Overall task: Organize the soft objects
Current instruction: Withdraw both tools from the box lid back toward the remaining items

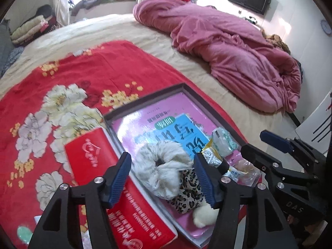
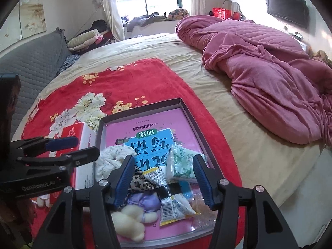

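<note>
Both grippers released above tray (image 2: 99,132)
Left gripper (image 1: 164,178) jaws apart over white scrunchie (image 1: 159,170); right gripper (image 2: 164,180) jaws apart over snack packets (image 2: 176,207); both empty; soft items lay in tray on red blanket (image 1: 62,78).

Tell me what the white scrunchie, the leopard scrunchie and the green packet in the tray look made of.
White scrunchie: fuzzy plush, fluffy matte pile.
Leopard scrunchie: thin printed fabric, gathered in folds.
Green packet: plastic film probably, glossy and crinkled.
</note>
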A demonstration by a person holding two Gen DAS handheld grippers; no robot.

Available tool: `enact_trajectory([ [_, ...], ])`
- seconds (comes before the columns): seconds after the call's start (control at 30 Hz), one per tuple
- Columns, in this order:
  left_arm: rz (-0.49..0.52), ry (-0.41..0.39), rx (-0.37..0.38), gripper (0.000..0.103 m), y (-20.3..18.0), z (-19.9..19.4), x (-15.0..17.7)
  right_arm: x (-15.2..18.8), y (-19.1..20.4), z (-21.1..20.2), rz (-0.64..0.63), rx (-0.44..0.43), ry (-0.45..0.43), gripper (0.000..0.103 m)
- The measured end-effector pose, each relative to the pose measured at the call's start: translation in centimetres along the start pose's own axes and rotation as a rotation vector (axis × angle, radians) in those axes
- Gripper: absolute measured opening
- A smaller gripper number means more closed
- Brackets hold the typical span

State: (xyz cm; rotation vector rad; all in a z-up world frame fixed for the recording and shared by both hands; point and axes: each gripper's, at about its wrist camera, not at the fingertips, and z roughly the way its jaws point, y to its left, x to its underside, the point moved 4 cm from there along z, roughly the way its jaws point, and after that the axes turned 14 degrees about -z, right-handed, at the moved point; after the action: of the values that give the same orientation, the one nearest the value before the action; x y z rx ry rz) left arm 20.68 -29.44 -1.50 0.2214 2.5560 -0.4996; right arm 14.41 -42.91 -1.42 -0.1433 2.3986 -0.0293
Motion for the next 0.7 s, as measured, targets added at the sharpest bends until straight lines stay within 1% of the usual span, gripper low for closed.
enact_trajectory([
  [0.07,-0.01,-0.014,0.006,0.072,0.2,-1.0,-0.2,0.1,0.0,-0.5,0.007,0.005,-0.006,0.058],
  [0.27,-0.017,-0.064,0.001,0.077,0.6,-4.0,-0.3,0.2,0.4,-1.9,0.018,0.017,-0.022,0.058],
  [0.4,-0.007,-0.083,-0.009,0.078,0.6,-5.3,0.1,0.1,0.7,-3.2,0.022,0.03,-0.037,0.058],
  [0.7,-0.03,-0.135,-0.03,0.078,1.9,-9.0,1.1,-0.3,1.8,-5.8,0.012,0.052,-0.062,0.06],
])
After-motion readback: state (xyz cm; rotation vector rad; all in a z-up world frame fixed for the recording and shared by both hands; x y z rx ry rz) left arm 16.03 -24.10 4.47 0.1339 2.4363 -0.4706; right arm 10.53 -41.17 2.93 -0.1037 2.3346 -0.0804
